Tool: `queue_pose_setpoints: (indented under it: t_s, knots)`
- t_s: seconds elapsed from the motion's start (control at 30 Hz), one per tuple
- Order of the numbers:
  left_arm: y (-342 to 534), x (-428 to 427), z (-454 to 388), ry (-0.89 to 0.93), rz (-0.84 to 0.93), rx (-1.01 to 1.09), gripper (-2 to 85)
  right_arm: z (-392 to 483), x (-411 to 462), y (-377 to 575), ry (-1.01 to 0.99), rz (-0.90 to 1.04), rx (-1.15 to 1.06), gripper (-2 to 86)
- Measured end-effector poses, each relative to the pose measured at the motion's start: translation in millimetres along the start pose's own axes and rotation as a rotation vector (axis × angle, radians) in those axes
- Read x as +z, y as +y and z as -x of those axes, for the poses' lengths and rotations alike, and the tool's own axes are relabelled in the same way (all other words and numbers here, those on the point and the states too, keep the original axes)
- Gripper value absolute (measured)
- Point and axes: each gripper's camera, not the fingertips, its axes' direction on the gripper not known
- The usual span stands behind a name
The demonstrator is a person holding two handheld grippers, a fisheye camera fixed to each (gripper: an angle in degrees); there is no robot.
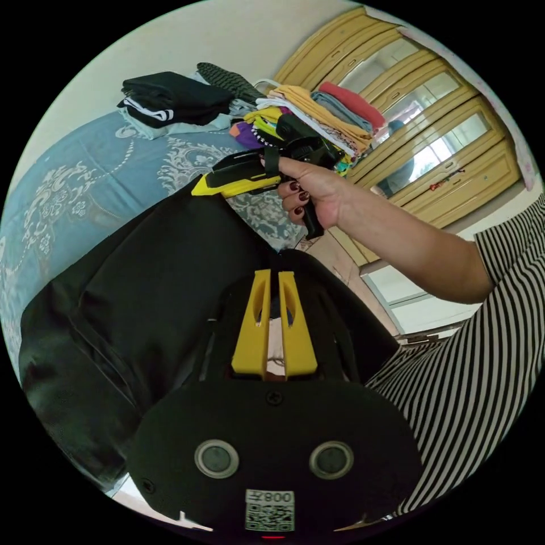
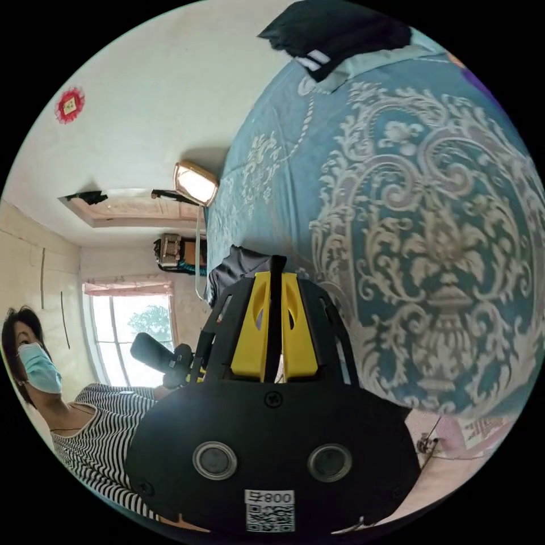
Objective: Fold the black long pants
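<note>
While both tools lift the black long pants (image 1: 142, 295) above the bed (image 1: 74, 187), the fabric hangs between them. Left tool (image 1: 274, 284) and right tool (image 2: 275, 284) each pinch the waist edge with jaws nearly closed.

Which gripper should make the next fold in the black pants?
Probably both together. The left gripper and right gripper each pinch an edge of the black pants over the blue bedspread, so neither is free; the right leads toward the bed.
</note>
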Motion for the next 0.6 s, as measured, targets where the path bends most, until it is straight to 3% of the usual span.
queue_pose_setpoints:
  t_s: [0.17,0.3,0.6]
  knots:
    - [39,-25,10,0.042,-0.071,0.013,2.3,45,-28,16,-0.107,-0.091,0.056,2.6]
    - [109,-92,45,0.098,-0.272,-0.096,2.4,118,-13,6,-0.193,-0.081,-0.027,2.7]
    - [307,-221,106,-0.109,-0.615,-0.324,2.3,329,101,-30,-0.233,0.119,-0.282,2.7]
